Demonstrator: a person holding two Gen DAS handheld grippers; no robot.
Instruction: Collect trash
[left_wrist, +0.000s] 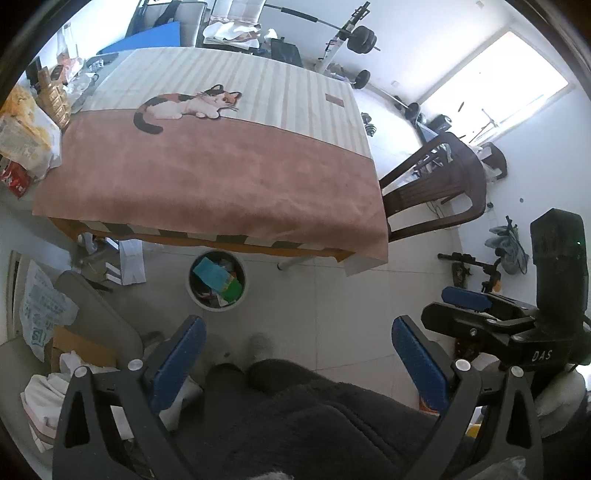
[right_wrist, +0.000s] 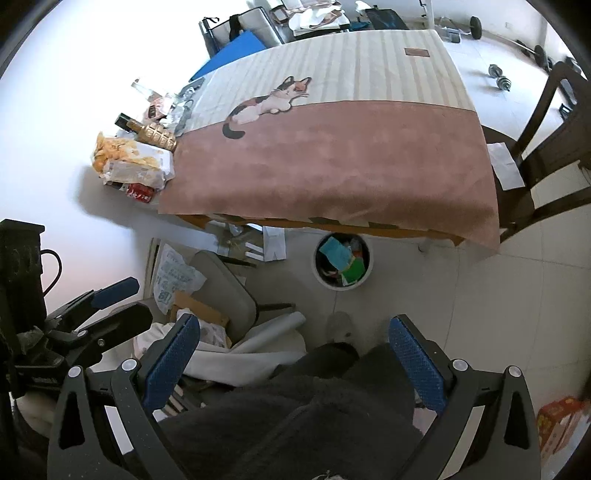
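Trash, a heap of crumpled wrappers and a yellow snack bag (right_wrist: 125, 155), lies bunched at the far left edge of the surface, just beside a gold faceted bottle (right_wrist: 157, 134); the same heap shows in the left view (left_wrist: 26, 129). The white round bin (left_wrist: 217, 281), on the floor just under the near edge, already holds a blue packet, a green one and other scraps, so I judge the job well along, with this edge pile as the likely remainder.

Both tools are held back over the person's lap, well apart from the pile. The left tool (left_wrist: 297, 363) stands wide with nothing between its blue pads, and the right tool (right_wrist: 293, 363) is equally wide and empty.

The brown and striped cloth with the cat print (right_wrist: 332, 147) is bare across its middle, so the way to the pile is clear. For the next pick the left tool seems the natural choice, being on the pile's side. Approach low along the cloth, take a single crumpled wrapper at a firm fold, and keep clear of the bottle, which could tip. Loose film may slip, so close fully before lifting and carry it straight over the bin's rim.
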